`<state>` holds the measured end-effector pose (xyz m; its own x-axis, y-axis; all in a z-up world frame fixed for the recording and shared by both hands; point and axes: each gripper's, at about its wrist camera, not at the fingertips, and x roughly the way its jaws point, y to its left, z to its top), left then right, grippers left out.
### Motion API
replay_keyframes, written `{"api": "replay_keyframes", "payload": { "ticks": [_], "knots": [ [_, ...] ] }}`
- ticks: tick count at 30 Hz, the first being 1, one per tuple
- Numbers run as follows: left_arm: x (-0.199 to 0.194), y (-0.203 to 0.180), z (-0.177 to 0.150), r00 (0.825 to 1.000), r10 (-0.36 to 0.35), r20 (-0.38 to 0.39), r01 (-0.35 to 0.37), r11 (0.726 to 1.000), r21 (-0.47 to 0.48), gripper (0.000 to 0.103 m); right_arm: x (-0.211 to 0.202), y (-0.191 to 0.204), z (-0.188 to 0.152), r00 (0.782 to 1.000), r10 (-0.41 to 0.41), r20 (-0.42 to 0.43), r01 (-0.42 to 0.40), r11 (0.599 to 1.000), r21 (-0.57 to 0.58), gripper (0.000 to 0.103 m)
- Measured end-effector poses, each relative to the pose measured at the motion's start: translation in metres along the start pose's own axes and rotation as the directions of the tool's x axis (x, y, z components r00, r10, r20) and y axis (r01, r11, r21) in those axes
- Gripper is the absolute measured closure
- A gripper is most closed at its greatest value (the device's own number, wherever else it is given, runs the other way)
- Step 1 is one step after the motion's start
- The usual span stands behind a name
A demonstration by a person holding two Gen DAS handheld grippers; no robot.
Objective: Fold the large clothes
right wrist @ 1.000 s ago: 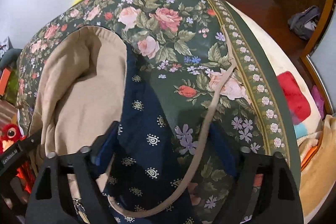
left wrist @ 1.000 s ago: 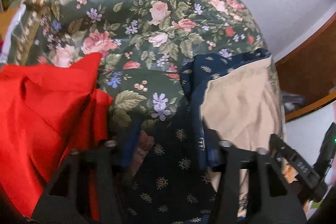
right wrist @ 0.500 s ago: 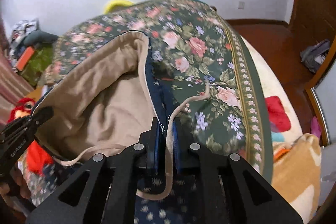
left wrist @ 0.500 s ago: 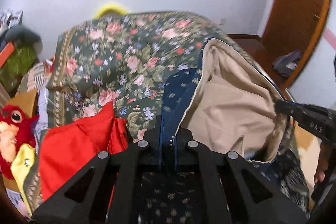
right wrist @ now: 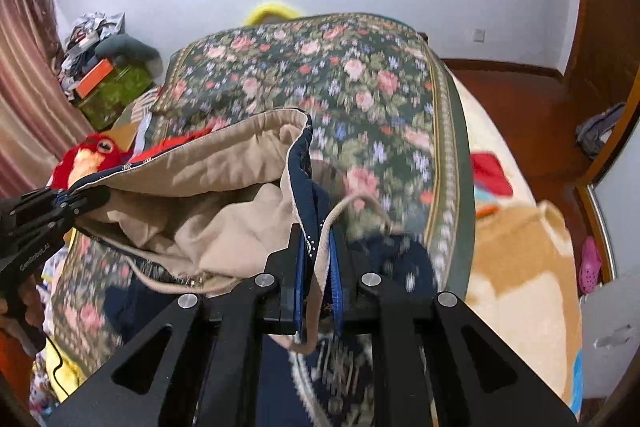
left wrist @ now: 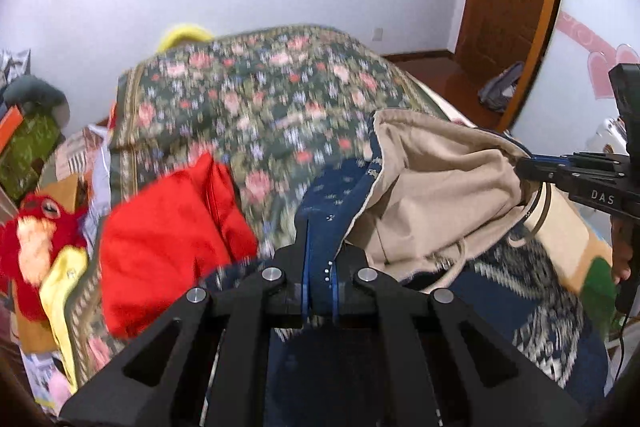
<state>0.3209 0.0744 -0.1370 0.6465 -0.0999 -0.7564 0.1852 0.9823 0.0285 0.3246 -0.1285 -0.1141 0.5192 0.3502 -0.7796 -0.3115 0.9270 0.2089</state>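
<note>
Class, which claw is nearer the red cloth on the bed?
Left. The left claw, shut on the blue garment, sits just beside the red cloth; the right claw grips the garment's far edge, beyond the beige lining.

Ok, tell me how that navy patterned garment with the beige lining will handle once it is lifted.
The navy patterned garment with beige lining is probably floppy: it sags between the left gripper and right gripper. It looks thick, so likely fairly heavy. Its beige drawstring dangles and may snag.

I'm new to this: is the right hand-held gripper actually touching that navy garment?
Touching. In the right wrist view, the right hand-held gripper is shut on the navy garment, whose edge and beige cord run between the pads.
</note>
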Motion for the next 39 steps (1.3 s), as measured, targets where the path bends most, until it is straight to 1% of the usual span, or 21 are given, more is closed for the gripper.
{"api": "replay_keyframes", "payload": {
  "ticks": [3,6,8,10,11,13,15,17,18,22,24,27,28,32,39],
  "knots": [
    [0.003,0.002,-0.026,0.999,-0.021,-0.05,0.019,0.999,-0.031,0.096,0.005,-0.002,-0.021,0.999,-0.008,-0.044,0.008,1.0,-0.003,0.093],
    [0.011,0.005,-0.051,0.994,-0.047,-0.103,0.039,0.997,-0.074,0.096,0.011,-0.006,-0.04,0.996,-0.015,-0.086,0.015,1.0,0.001,0.093],
    [0.017,0.007,-0.068,0.989,-0.05,-0.138,0.037,0.995,-0.093,0.095,0.019,-0.011,-0.052,0.992,-0.028,-0.121,0.029,1.0,0.009,0.093],
    [0.026,0.009,-0.084,0.984,-0.04,-0.175,0.022,0.995,-0.102,0.093,0.023,-0.015,-0.062,0.989,-0.045,-0.138,0.047,0.999,0.011,0.092],
    [0.029,0.01,-0.09,0.981,-0.035,-0.188,0.016,0.994,-0.104,0.092,0.024,-0.017,-0.065,0.988,-0.052,-0.144,0.055,0.998,0.013,0.092],
    [0.035,0.012,-0.103,0.975,-0.042,-0.219,0.016,0.993,-0.119,0.085,0.025,-0.021,-0.071,0.988,-0.066,-0.143,0.069,0.997,0.018,0.09],
    [0.039,0.017,-0.112,0.97,-0.047,-0.237,0.014,0.99,-0.137,0.076,0.024,-0.022,-0.073,0.987,-0.074,-0.143,0.077,0.997,0.017,0.084],
    [0.037,0.017,-0.116,0.97,-0.045,-0.239,0.011,0.99,-0.138,0.073,0.019,-0.021,-0.073,0.987,-0.084,-0.139,0.086,0.996,0.01,0.078],
    [0.034,0.016,-0.114,0.971,-0.042,-0.236,0.01,0.991,-0.134,0.07,0.017,-0.02,-0.07,0.987,-0.091,-0.135,0.092,0.996,0.003,0.076],
    [0.021,0.012,-0.1,0.979,-0.042,-0.2,0.019,0.994,-0.112,0.065,0.008,-0.015,-0.064,0.99,-0.093,-0.109,0.092,0.996,-0.013,0.074],
    [0.014,0.009,-0.089,0.985,-0.04,-0.168,0.023,0.995,-0.099,0.058,0.005,-0.013,-0.057,0.992,-0.095,-0.084,0.093,0.995,-0.018,0.071],
    [0.012,0.007,-0.071,0.99,-0.059,-0.128,0.047,0.994,-0.094,0.057,0.003,-0.01,-0.047,0.995,-0.086,-0.052,0.085,0.996,-0.018,0.063],
    [0.013,0.006,-0.066,0.99,-0.065,-0.122,0.053,0.994,-0.093,0.057,0.004,-0.009,-0.042,0.996,-0.083,-0.042,0.082,0.996,-0.017,0.062],
    [0.029,-0.001,-0.043,0.989,-0.099,-0.108,0.089,0.992,-0.093,0.056,0.014,-0.006,-0.027,0.997,-0.072,-0.028,0.071,0.997,-0.017,0.062],
    [0.069,-0.019,-0.018,0.98,-0.152,-0.132,0.144,0.987,-0.072,0.056,0.044,-0.006,-0.01,0.997,-0.056,-0.043,0.055,0.998,-0.024,0.062]
  ]
}}
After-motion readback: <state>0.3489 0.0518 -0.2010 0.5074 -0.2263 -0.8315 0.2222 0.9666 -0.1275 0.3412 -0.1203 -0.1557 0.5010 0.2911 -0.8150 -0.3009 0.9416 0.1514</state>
